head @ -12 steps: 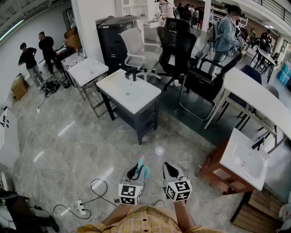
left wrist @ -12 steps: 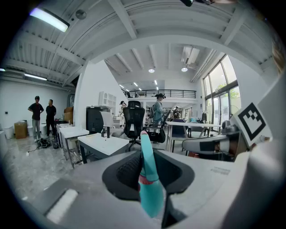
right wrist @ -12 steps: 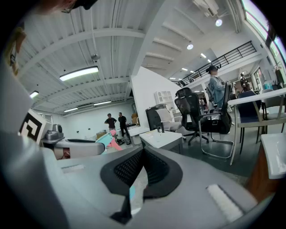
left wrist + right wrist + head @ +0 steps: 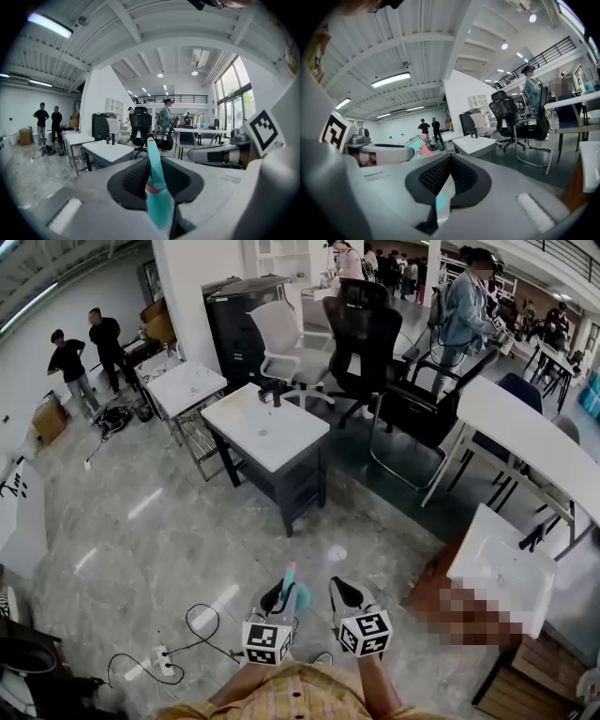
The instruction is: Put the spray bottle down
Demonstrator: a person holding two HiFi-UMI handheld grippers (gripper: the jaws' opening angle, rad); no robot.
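Large open hall, glossy grey marble-patterned floor [image 4: 141,521] with pale veins and soft reflections, white beamed ceiling [image 4: 140,42] overhead. Mid-room, white rectangular basin top on a dark boxy cabinet [image 4: 267,432], smooth and matte, black tap [image 4: 273,390] at its far edge. Behind it, a white mesh-backed office chair [image 4: 281,338] and a black high-backed office chair [image 4: 361,329]. Low left on the floor, thin black cable [image 4: 202,624] in loops beside a white power strip [image 4: 165,667]. Two people in black clothes [image 4: 84,357] standing far left.

Bottom centre, yellow checked sleeves [image 4: 281,695] behind two grey moulded-plastic tools, each with a cube of black-and-white square markers [image 4: 267,641]. Left tool [image 4: 286,598] closed on a slim teal plastic spray bottle [image 4: 157,197], black ribbed pads [image 4: 136,176] pressing both its flanks. Bottle smooth, narrow, tapering, with a pink-red band around the middle and a pink tip. Long axis in line with the jaws, pink end forward and slightly upward, away from the person and toward the basin top; teal body back between the pads. Held in the air above the floor, well apart from the basin top, not yet put down.

Right tool [image 4: 339,589] just beside the left, roughly parallel, not touching it. Jaws together at their tips, black ribbed pads meeting in a narrow V, nothing gripped.
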